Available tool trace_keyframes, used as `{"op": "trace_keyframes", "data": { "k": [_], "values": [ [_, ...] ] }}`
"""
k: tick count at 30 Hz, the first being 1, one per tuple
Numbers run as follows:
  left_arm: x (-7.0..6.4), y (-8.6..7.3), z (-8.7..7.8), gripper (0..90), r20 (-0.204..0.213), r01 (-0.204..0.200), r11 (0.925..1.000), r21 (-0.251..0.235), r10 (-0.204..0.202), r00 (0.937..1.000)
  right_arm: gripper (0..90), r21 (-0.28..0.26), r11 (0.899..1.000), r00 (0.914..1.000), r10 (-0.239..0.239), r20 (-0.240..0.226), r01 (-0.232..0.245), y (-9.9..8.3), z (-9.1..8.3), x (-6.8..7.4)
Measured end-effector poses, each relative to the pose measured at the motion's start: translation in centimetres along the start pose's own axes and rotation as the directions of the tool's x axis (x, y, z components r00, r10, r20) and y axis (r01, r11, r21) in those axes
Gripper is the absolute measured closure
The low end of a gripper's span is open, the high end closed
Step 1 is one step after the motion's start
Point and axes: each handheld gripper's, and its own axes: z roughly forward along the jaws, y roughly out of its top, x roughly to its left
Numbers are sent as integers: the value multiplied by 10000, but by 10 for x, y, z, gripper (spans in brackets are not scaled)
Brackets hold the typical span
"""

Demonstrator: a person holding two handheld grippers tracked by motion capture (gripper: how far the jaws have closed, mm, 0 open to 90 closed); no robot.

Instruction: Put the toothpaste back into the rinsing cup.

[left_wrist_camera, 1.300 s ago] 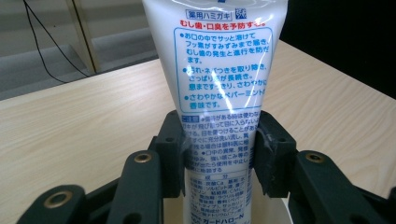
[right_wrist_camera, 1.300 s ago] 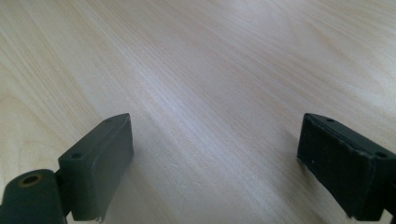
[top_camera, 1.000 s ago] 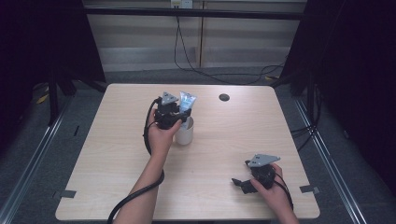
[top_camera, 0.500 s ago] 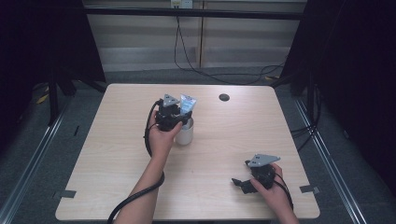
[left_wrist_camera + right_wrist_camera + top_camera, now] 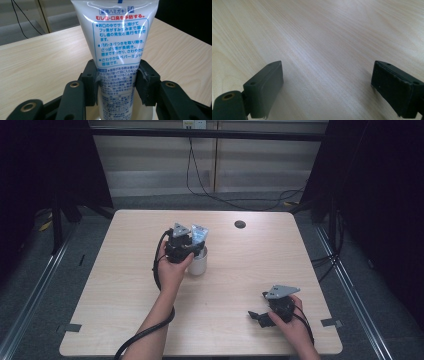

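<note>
So, quick notes on the step going on right now:

Job: the tube (image 5: 117, 45) is being stood in the white cup (image 5: 198, 262), looks like a toothpaste tube going in cap end down.

Left tongs (image 5: 186, 243): closing on the tube from both sides, pads pressing its lower part just above the cup's rim (image 5: 147, 115).

Where it's sitting: cup is around the middle of the desk (image 5: 120, 285), a bit toward the far edge; the tube's flat crimped end is sticking up and leaning slightly.

Right tongs (image 5: 256, 316): idling near the desk's near right corner, spread wide with nothing between them, bare wood underneath.

Doing it well: I'd be keeping the squeeze light so the soft tube isn't buckling, lowering straight down till the bottom is resting in the cup, then opening slowly.

Risk: letting go while it's leaning could be tipping the cup, I reckon.

Backup: right tongs could be steadying the cup if it's wobbling.
</note>
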Motion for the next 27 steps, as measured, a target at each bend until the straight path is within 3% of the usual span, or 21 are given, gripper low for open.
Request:
{"op": "trace_keyframes", "data": {
  "k": [27],
  "values": [
    [-5, -9, -2, 560, 61, -164, 9990, 408, 162, 9999, 100, 0, 10000, 10000, 3, 1, -3, 0, 0, 0]
  ]
}}
